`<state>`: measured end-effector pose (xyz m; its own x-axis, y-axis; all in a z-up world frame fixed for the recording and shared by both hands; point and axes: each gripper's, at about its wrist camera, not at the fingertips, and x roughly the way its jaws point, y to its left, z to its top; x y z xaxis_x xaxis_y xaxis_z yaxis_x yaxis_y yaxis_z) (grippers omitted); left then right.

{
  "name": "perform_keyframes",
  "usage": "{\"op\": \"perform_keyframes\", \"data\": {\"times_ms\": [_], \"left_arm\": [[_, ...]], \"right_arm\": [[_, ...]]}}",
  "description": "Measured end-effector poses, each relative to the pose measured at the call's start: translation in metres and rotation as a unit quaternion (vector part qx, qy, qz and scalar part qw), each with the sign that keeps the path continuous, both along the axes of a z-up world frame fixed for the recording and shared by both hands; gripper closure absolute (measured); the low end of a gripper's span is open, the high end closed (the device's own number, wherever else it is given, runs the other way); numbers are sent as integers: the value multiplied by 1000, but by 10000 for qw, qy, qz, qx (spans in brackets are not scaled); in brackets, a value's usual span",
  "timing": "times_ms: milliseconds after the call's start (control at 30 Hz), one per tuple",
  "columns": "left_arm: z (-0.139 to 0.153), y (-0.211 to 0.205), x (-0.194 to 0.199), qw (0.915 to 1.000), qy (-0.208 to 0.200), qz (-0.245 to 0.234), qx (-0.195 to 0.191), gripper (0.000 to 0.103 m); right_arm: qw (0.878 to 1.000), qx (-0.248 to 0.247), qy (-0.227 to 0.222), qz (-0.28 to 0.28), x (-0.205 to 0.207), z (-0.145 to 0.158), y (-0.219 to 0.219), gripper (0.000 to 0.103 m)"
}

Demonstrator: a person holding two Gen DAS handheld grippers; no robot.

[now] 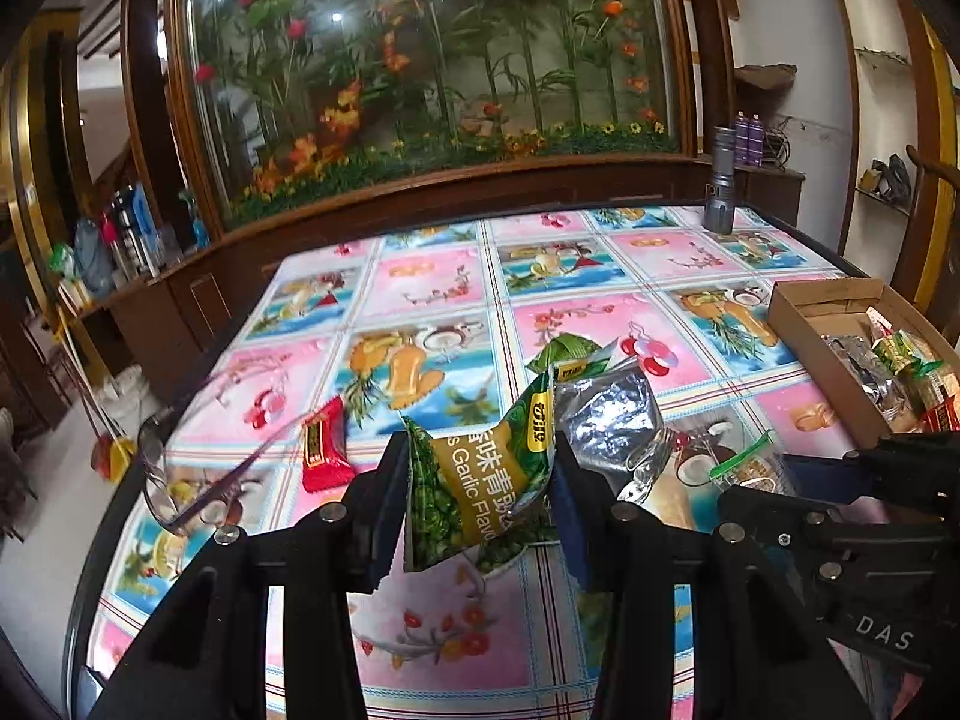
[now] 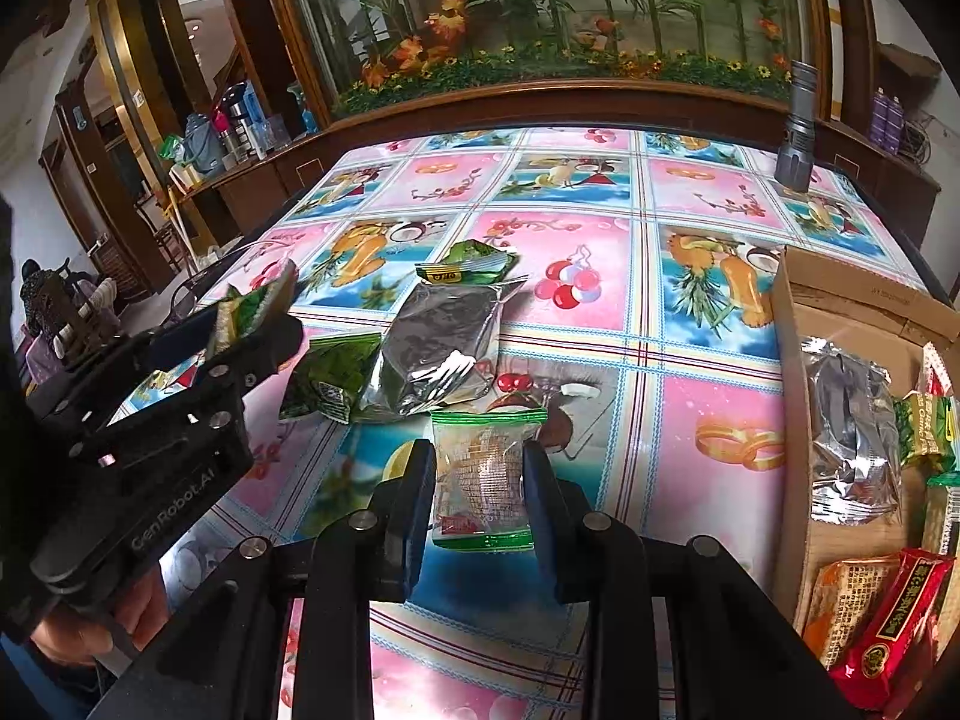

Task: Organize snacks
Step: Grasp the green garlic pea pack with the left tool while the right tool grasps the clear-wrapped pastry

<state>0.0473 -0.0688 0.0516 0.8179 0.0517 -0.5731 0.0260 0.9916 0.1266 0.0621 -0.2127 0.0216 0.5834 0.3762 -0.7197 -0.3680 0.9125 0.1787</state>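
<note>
Patterned tablecloth (image 1: pixel 420 276), cardboard box (image 2: pixel 792 312) at right edge. L gripper (image 1: pixel 474 498) clamped on green pea packet (image 1: pixel 474 480), lifted. R gripper (image 2: pixel 480 486) straddling clear-wrapped cake (image 2: pixel 480 474) w/ contact unclear. Risk: thin crinkly foil slipping out en route to box.

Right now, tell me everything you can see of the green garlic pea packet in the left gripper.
The green garlic pea packet is a small glossy foil-like pouch printed with green peas, a tan band with Chinese characters and "Garlic Flavor". It looks crumpled and pinched, held upright between the fingers of the left gripper, lifted off the tablecloth. Behind it lies a silver pouch; whether they touch is unclear.
</note>
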Motion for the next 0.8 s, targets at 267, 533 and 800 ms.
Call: {"op": "perform_keyframes", "data": {"times_ms": [267, 533, 800], "left_arm": [[1, -8, -4, 9998, -82, -69, 151, 60], [1, -10, -6, 9997, -131, -82, 206, 60], [1, -11, -7, 9996, -135, -77, 222, 60]], "right_arm": [[9994, 283, -57, -173, 1, 6, -12, 71], [9977, 595, -176, -283, 0, 16, -22, 71], [9966, 744, -184, -287, 1, 19, -27, 71]]}}
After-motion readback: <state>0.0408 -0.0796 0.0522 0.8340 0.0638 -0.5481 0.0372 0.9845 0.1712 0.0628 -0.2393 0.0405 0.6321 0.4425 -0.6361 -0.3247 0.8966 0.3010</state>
